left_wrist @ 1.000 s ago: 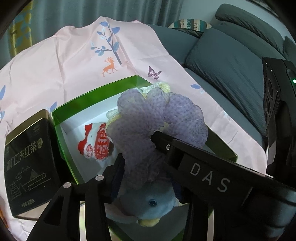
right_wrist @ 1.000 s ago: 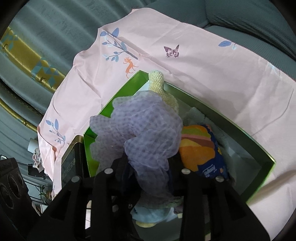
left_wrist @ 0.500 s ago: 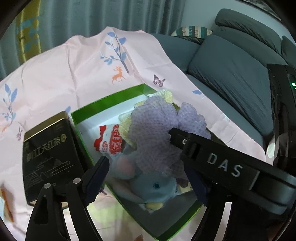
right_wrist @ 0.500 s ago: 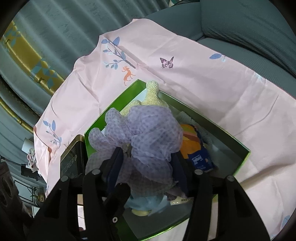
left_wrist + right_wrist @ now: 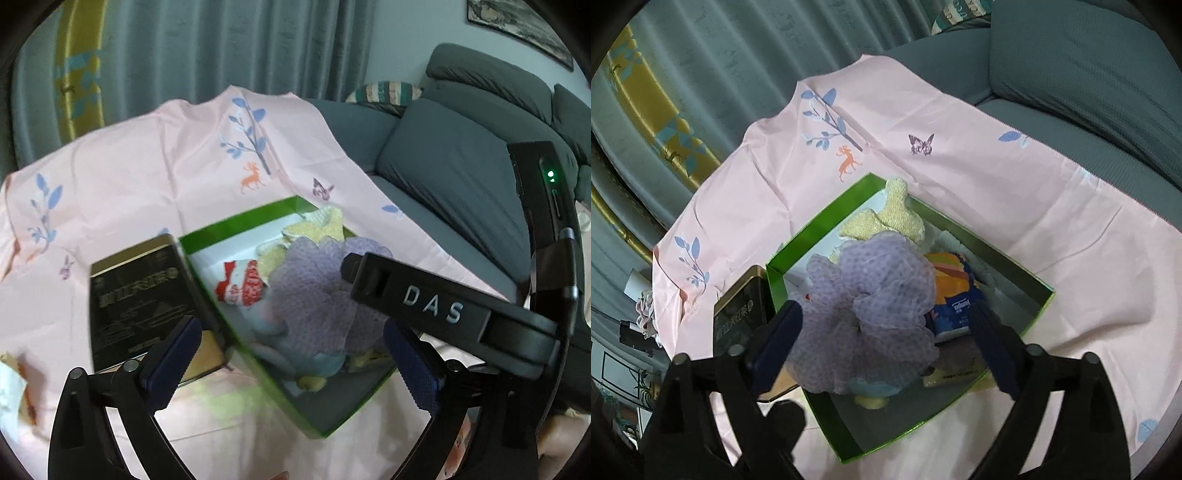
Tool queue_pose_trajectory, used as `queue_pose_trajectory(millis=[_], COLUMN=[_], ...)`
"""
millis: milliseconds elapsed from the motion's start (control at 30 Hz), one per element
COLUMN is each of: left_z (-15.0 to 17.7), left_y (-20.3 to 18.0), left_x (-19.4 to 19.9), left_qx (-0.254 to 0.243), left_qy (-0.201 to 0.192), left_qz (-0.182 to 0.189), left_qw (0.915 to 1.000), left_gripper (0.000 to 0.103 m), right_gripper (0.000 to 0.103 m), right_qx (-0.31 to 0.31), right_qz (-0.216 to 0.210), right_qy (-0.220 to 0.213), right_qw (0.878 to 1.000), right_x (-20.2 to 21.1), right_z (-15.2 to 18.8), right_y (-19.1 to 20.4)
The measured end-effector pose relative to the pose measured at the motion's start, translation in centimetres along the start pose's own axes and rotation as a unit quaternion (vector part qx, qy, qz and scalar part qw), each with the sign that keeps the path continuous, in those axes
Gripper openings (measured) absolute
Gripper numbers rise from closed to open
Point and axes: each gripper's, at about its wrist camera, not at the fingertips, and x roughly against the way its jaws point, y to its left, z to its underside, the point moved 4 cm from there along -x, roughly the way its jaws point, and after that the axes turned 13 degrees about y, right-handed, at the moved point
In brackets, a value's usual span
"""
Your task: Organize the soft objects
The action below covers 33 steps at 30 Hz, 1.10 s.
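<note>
A purple mesh puff [image 5: 314, 291] [image 5: 875, 314] lies in the green box [image 5: 236, 225] [image 5: 997, 254], on top of a blue plush [image 5: 321, 363], a yellow knit piece [image 5: 886, 221] and a red-white knit item [image 5: 240, 284]. An orange-blue tissue pack [image 5: 956, 291] sits beside it. My left gripper [image 5: 291, 360] hovers above the box's near side, jaws opening wide, nothing pressed between the pads. My right gripper [image 5: 884, 343] is also opening; the puff shows between its fingers, free of the pads. The right gripper's black body [image 5: 432, 306] crosses the left wrist view.
A black tin [image 5: 140, 306] [image 5: 738, 310] stands against the box's left wall. Everything rests on a pink printed cloth [image 5: 147, 192] spread over a grey sofa [image 5: 461, 192]. Curtains hang behind. Some small items lie at the far left edge [image 5: 14, 391].
Both grippers went from shut on the purple puff to open. They pulled back and upward, and the puff stayed in the green box.
</note>
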Motion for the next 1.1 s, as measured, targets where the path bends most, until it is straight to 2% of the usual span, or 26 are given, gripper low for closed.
queue_pose_trajectory(millis=[367,467,567,767,867,1100], left_z=[1.4,2.0,2.4,2.9,3.1,3.3], left_y=[0.4,0.9,1.2,1.4,1.5,2.0], left_x=[5.7,6.6,7.0,7.8,8.1,9.4], left_qx=[0.016,0.037,0.045,0.040,0.045,0.054], left_qy=[-0.051,-0.061,-0.064,-0.066,-0.066,-0.075], left_qz=[0.001,0.004,0.007,-0.007,-0.001,0.010], left_qw=[0.9986,0.9974,0.9969,0.9970,0.9968,0.9957], left_gripper=[0.099,0.099,0.099,0.099,0.099,0.099], right_gripper=[0.101,0.102,0.102,0.102,0.102,0.102], right_qx=[0.006,0.007,0.010,0.026,0.035,0.066], right_qz=[0.018,0.030,0.046,0.049,0.057,0.081], right_qy=[-0.062,-0.078,-0.098,-0.132,-0.144,-0.144], right_qw=[0.998,0.997,0.994,0.990,0.987,0.984], right_x=[5.1,6.6,8.1,11.0,12.1,13.3], right_z=[1.3,1.7,2.2,3.3,3.9,5.3], right_y=[0.7,1.0,1.4,2.2,2.9,4.3])
